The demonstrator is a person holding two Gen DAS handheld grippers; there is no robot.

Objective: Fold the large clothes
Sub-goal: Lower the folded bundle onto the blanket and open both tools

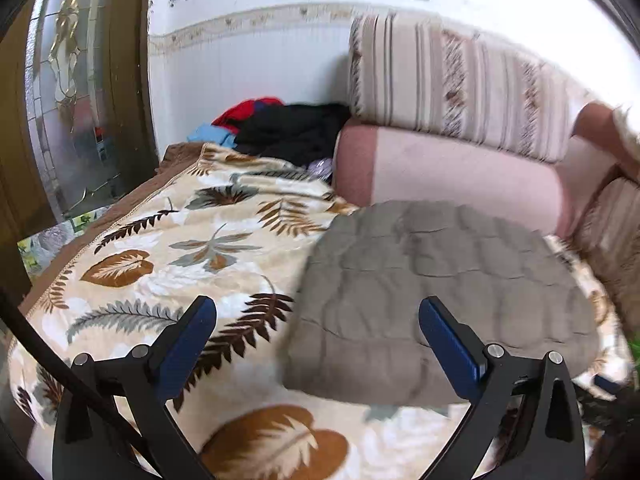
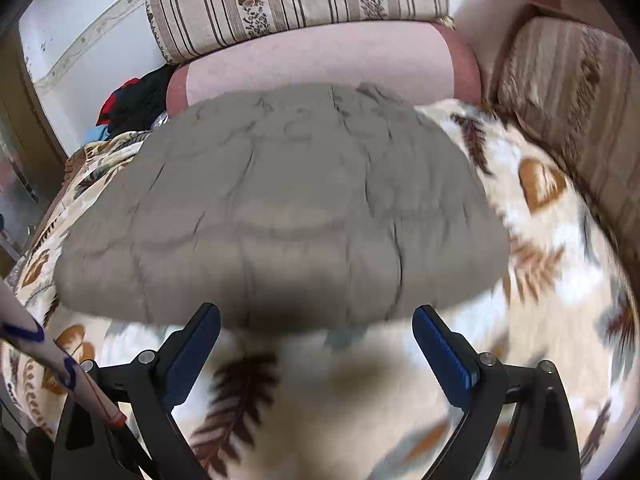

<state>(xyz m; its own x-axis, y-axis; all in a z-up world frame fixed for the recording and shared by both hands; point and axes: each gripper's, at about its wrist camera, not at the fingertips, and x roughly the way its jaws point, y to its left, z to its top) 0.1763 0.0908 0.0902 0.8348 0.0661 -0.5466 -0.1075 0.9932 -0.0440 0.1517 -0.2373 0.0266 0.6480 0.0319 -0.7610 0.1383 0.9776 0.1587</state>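
**Bright daylight, heavy blur on the right**

Daylight blows out the white wall (image 1: pixel 256 76) at upper right. Fisheye bending darkens every corner. The right wrist view is motion-smeared, with a soft shadow under the grey quilted garment (image 2: pixel 280 208).

Bare blanket (image 1: pixel 160 240) left of and in front of the garment (image 1: pixel 440 292), cushions (image 1: pixel 452 168) close behind it, clothes pile (image 1: pixel 288 128) at far left corner

The grey garment (image 2: pixel 276 216) looks like matt quilted cloth, puffy with stitched seams. Under it is a fuzzy fleece leaf-print blanket (image 1: pixel 168 248), and the striped cushion (image 1: pixel 452 80) behind looks like coarse woven fabric.
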